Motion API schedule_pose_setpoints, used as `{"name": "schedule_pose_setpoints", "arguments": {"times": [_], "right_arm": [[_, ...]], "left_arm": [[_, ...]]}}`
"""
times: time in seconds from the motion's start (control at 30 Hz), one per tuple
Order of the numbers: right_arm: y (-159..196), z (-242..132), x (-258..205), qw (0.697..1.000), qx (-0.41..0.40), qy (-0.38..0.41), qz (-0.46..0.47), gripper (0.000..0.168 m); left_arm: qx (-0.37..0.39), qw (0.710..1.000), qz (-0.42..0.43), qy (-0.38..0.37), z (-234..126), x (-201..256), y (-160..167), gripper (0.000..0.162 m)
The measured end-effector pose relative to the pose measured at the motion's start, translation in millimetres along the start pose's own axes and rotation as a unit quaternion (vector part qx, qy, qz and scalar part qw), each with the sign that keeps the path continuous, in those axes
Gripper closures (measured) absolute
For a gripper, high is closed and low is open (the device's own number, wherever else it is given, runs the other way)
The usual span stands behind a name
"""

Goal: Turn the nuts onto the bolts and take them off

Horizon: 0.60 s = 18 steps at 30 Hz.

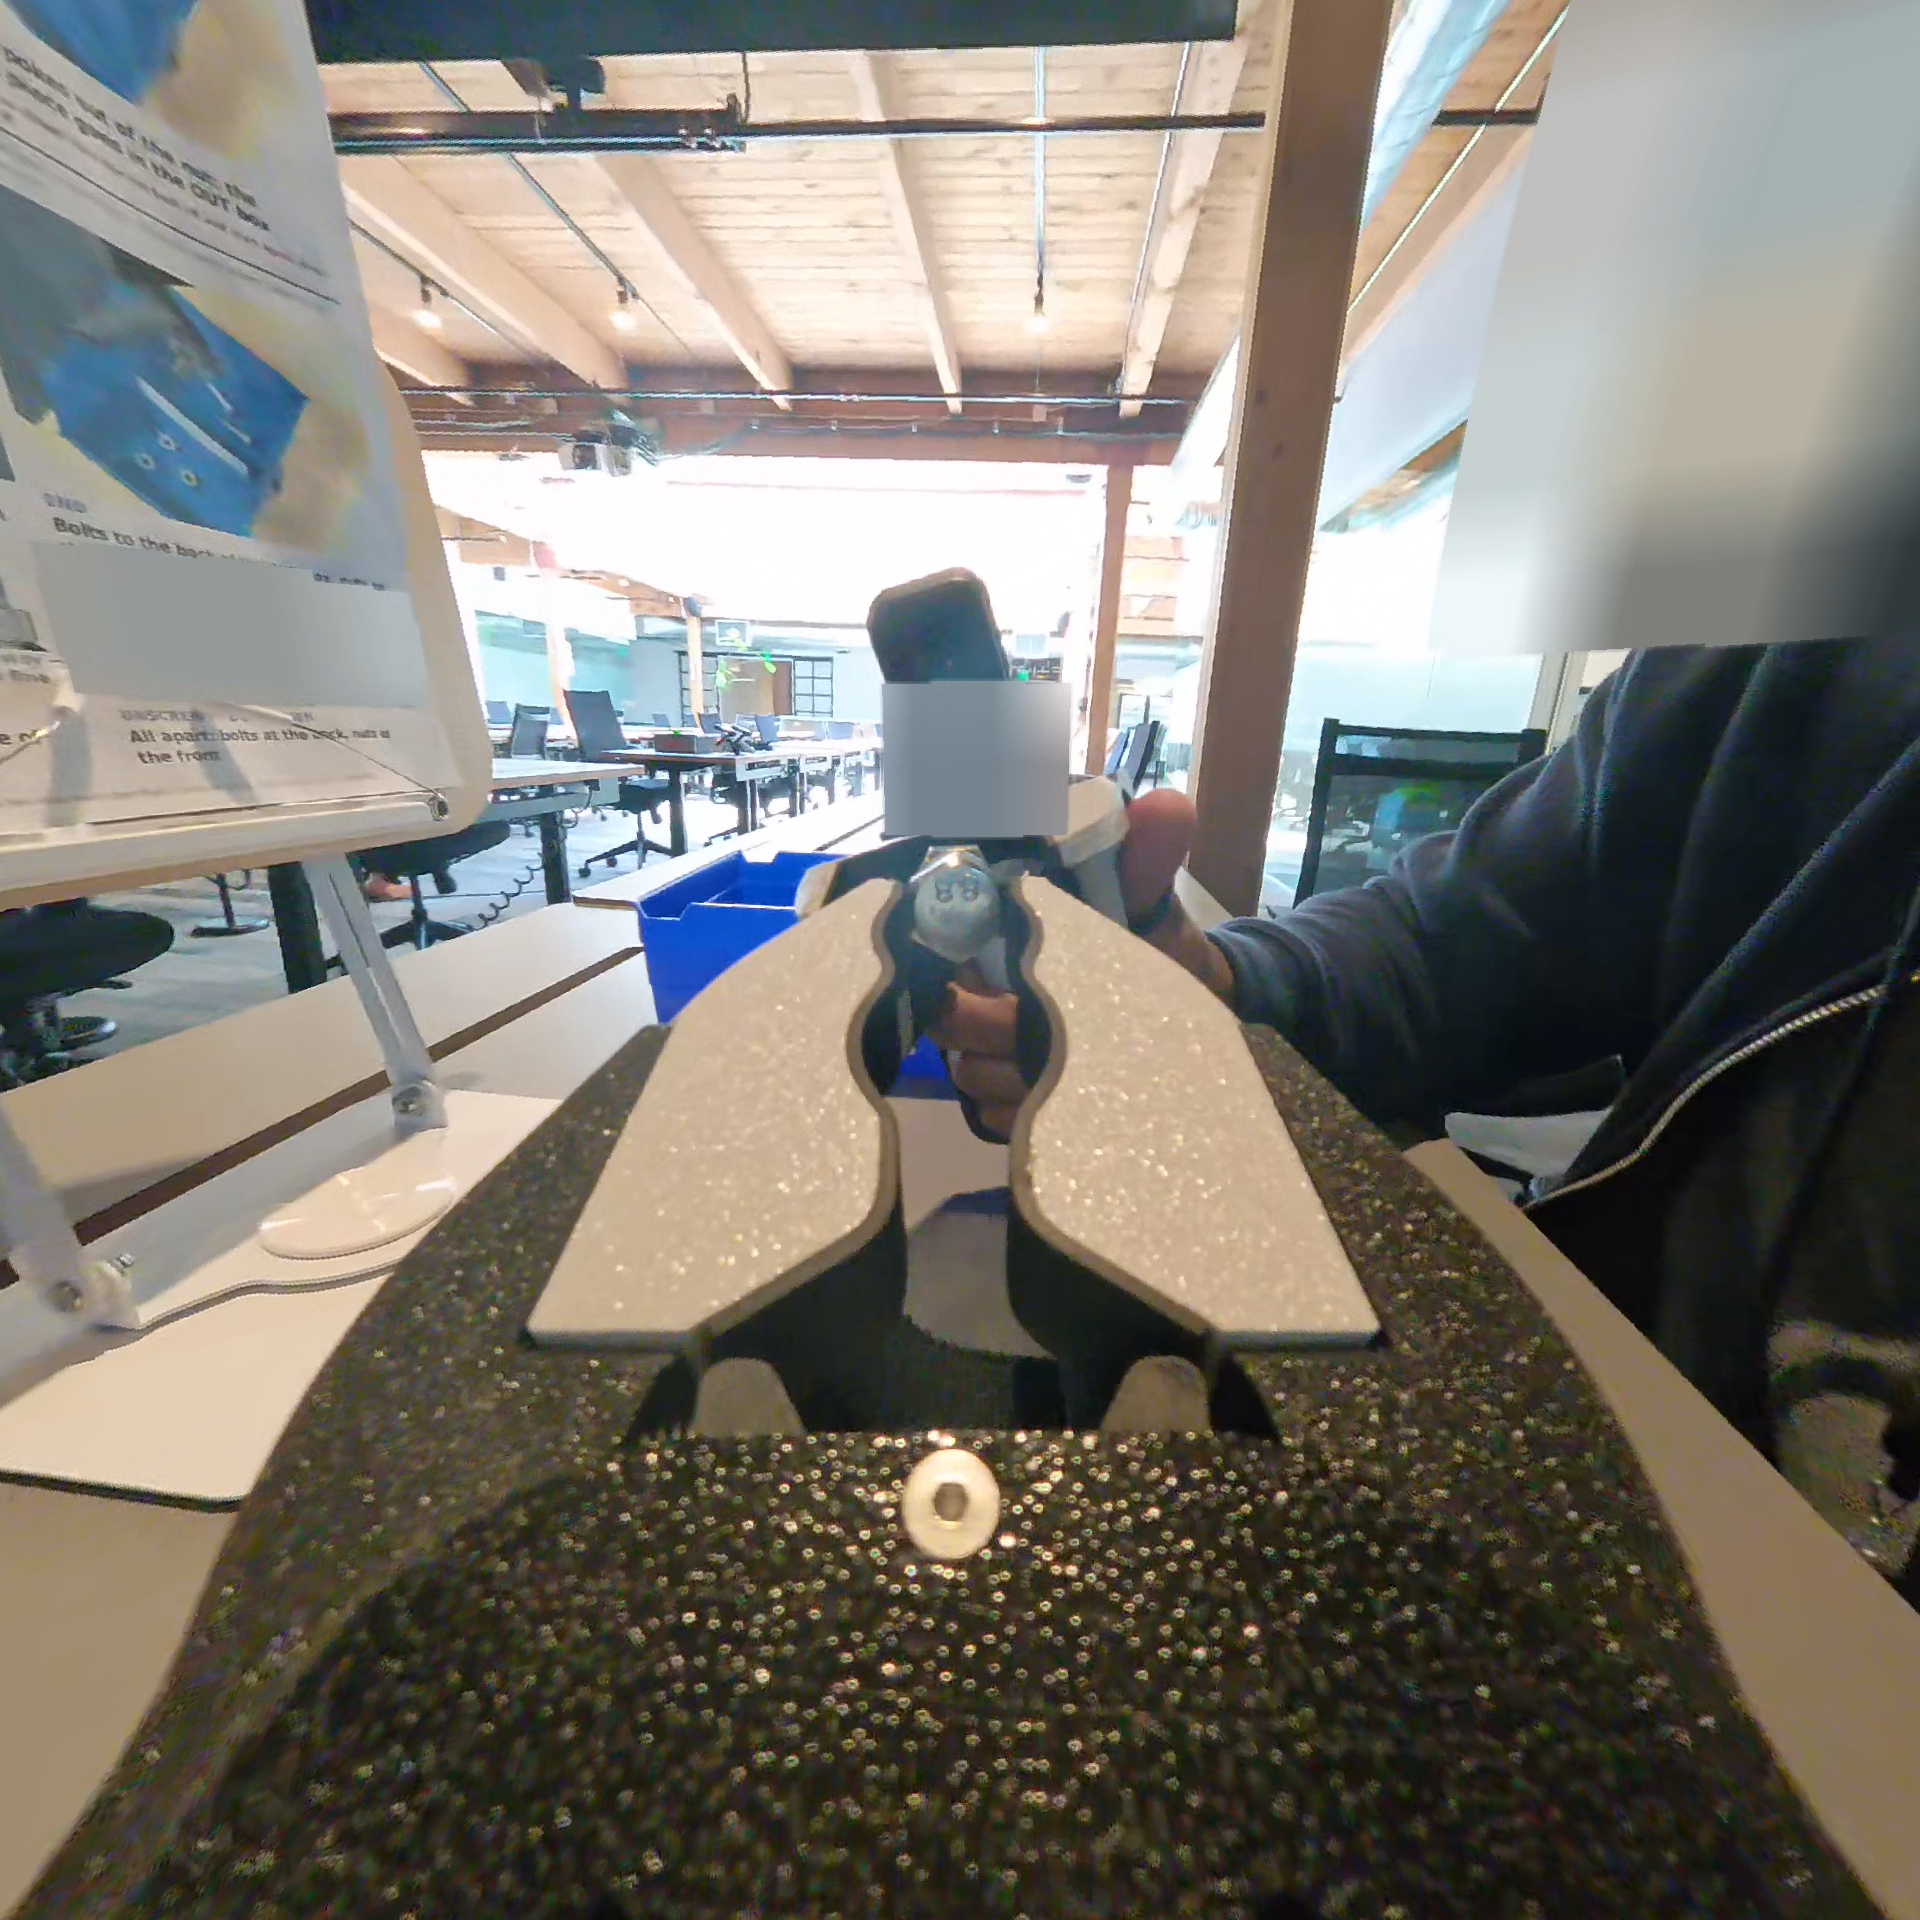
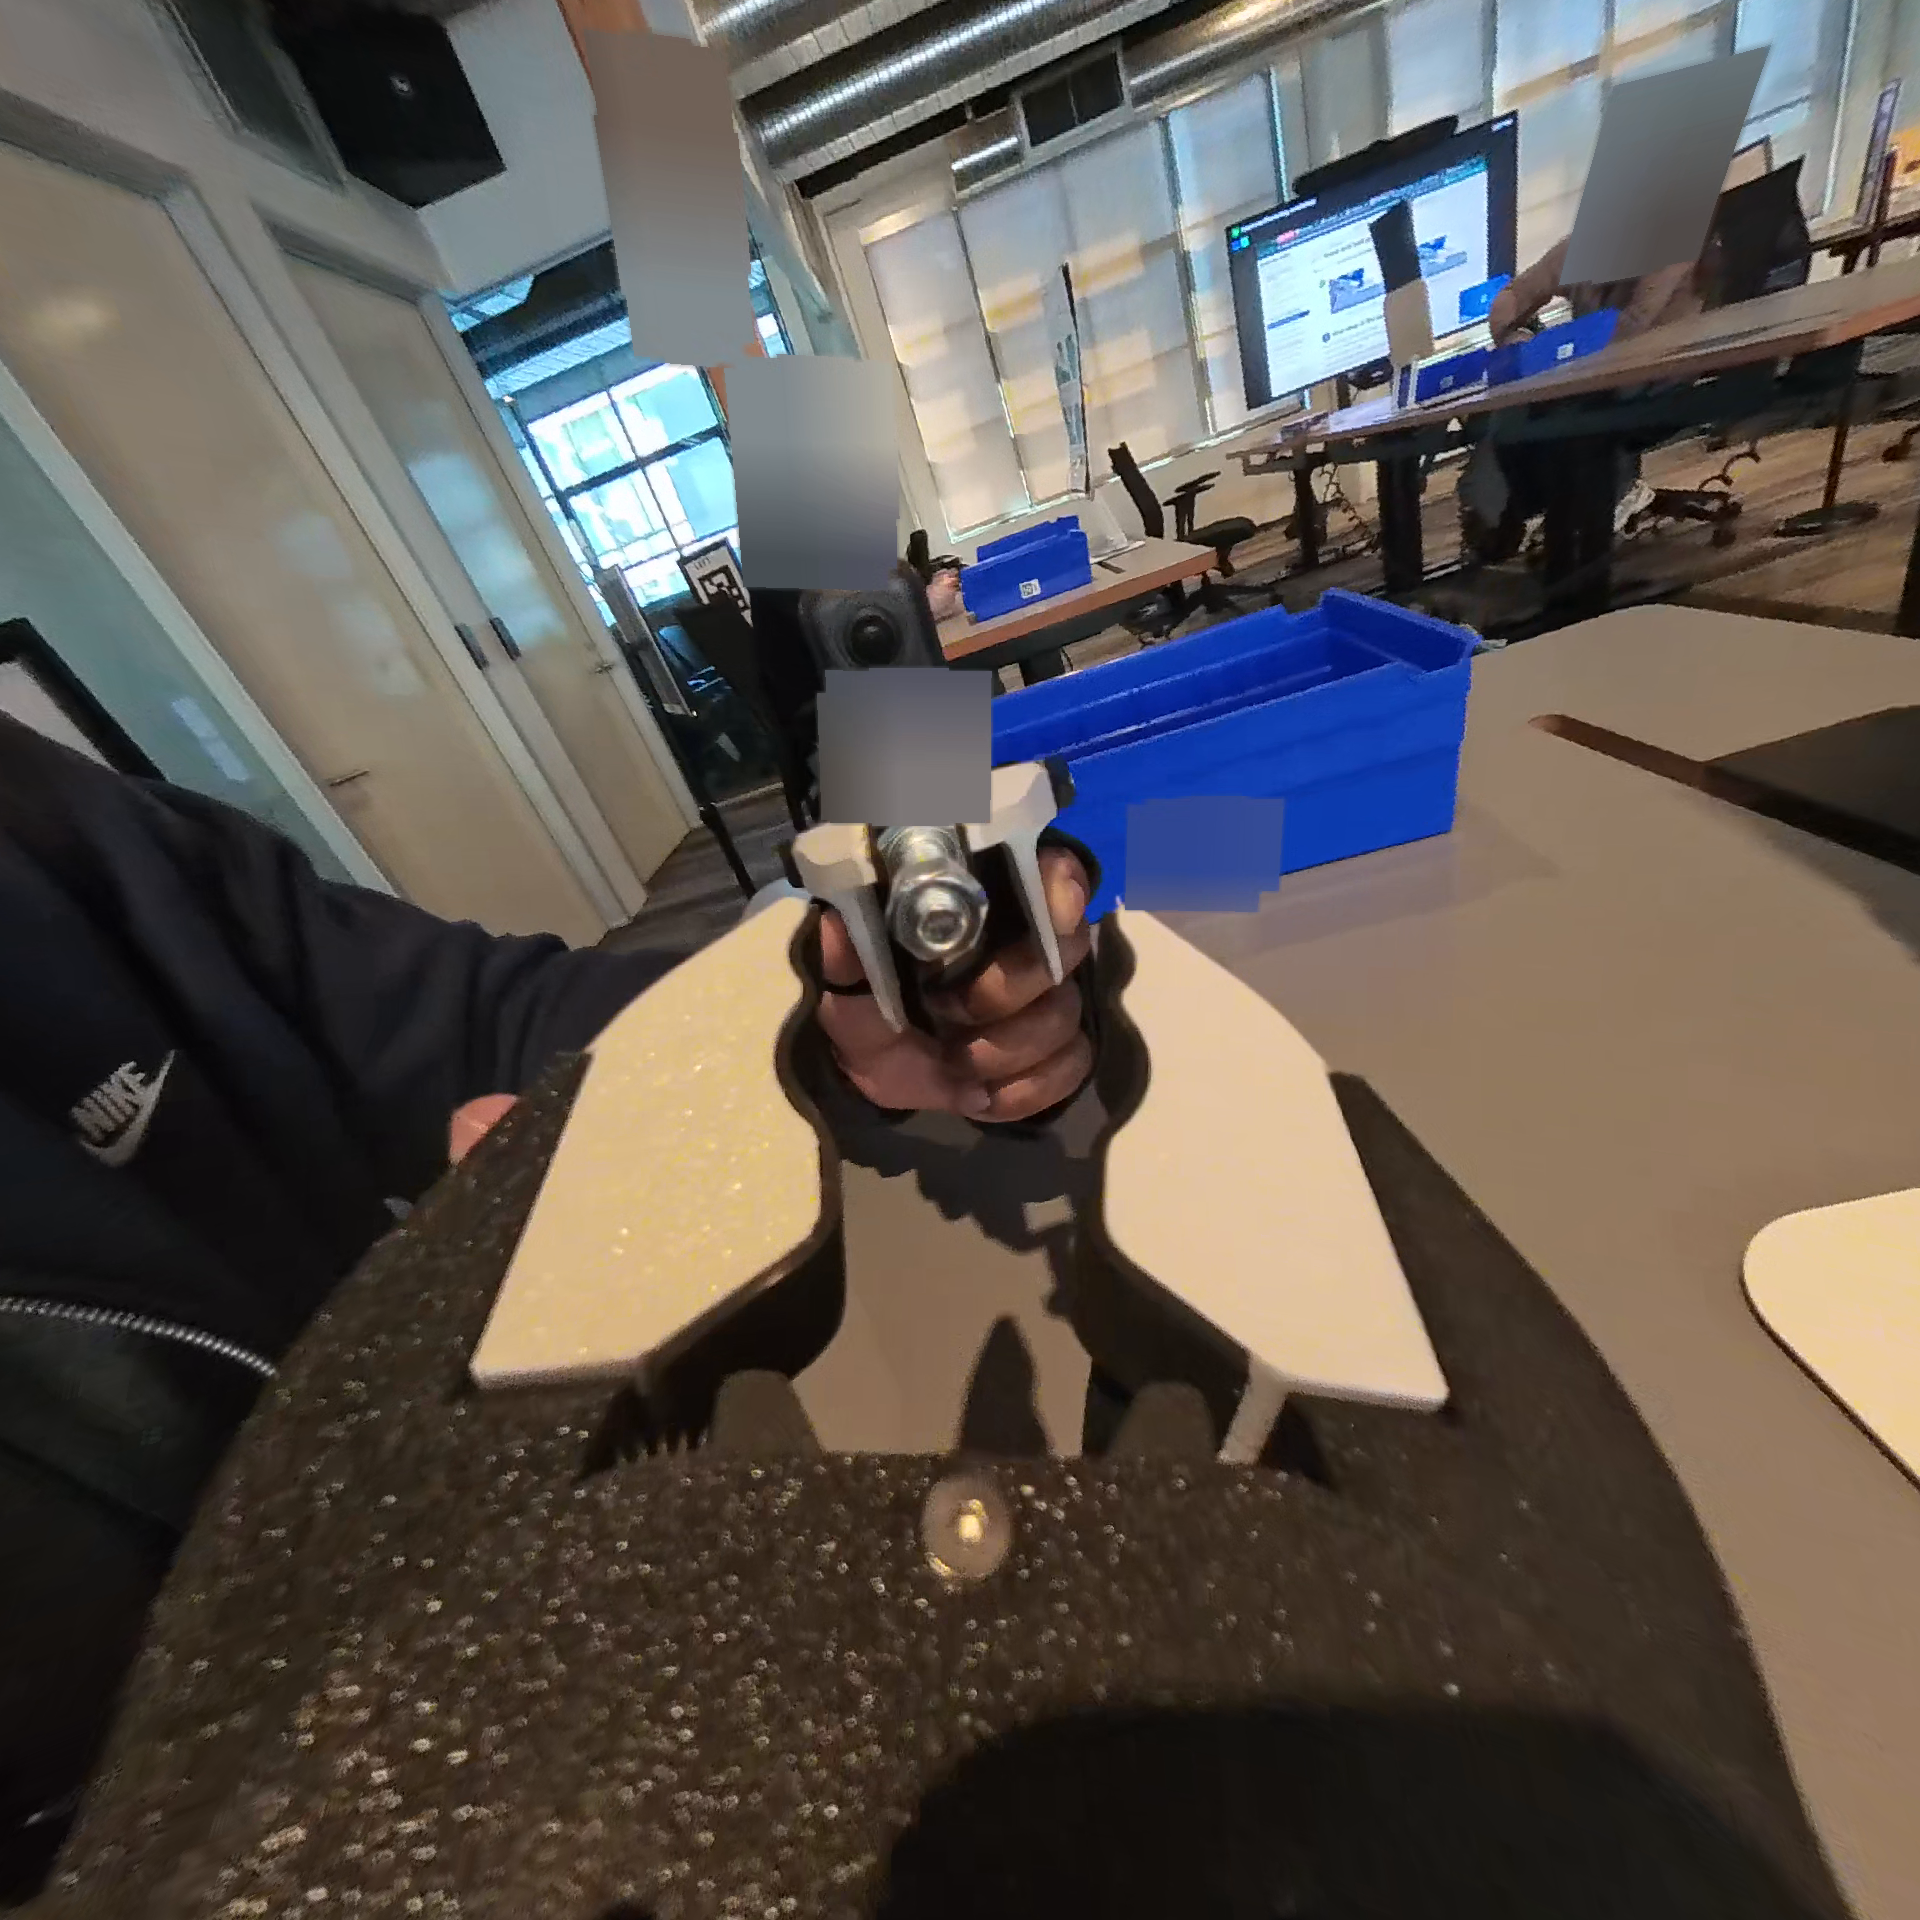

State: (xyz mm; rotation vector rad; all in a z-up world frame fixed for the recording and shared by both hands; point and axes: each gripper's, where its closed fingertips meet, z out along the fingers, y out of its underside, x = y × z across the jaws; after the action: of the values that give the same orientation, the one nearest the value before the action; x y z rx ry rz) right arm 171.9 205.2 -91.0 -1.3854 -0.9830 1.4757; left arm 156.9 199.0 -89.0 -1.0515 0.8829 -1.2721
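Note:
A silver bolt [image 2: 914,862] with a hex nut [image 2: 940,920] on its threaded end is held in the air above the table. In the left wrist view my left gripper [image 1: 953,899] is shut on the bolt, whose round head [image 1: 951,904] faces the camera between the tips. In the right wrist view the left gripper's white fingers [image 2: 868,940] point at me with the nut end foremost. My right gripper [image 2: 956,925] is open, its jaws standing wide on either side of the nut without touching it. A hand [image 2: 977,1039] holds the left gripper.
A blue bin [image 2: 1247,748] stands on the grey table [image 2: 1507,1039] just behind the grippers; it also shows in the left wrist view [image 1: 717,925]. A white stand holding an instruction sheet [image 1: 208,416] is at the left. A white mat corner [image 2: 1849,1320] lies at the right.

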Motion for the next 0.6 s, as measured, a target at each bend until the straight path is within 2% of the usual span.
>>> {"name": "schedule_pose_setpoints", "arguments": {"times": [0.13,0.27,0.47,0.6], "right_arm": [[3,4,-5,1.000,-0.006,-0.014,0.009,0.125],[4,5,-11,0.999,-0.010,-0.033,0.026,0.146],[9,8,-13,0.999,-0.023,-0.038,0.029,0.149],[9,7,-12,0.998,-0.030,-0.013,-0.050,0.149]], "left_arm": [[-0.005,1.000,-0.001,0.007,3,3,4,0.146],[-0.011,1.000,0.017,0.009,5,6,6,0.146],[-0.013,0.999,0.033,0.014,5,9,5,0.145],[-0.008,0.999,-0.020,0.029,7,9,6,0.146]]}}
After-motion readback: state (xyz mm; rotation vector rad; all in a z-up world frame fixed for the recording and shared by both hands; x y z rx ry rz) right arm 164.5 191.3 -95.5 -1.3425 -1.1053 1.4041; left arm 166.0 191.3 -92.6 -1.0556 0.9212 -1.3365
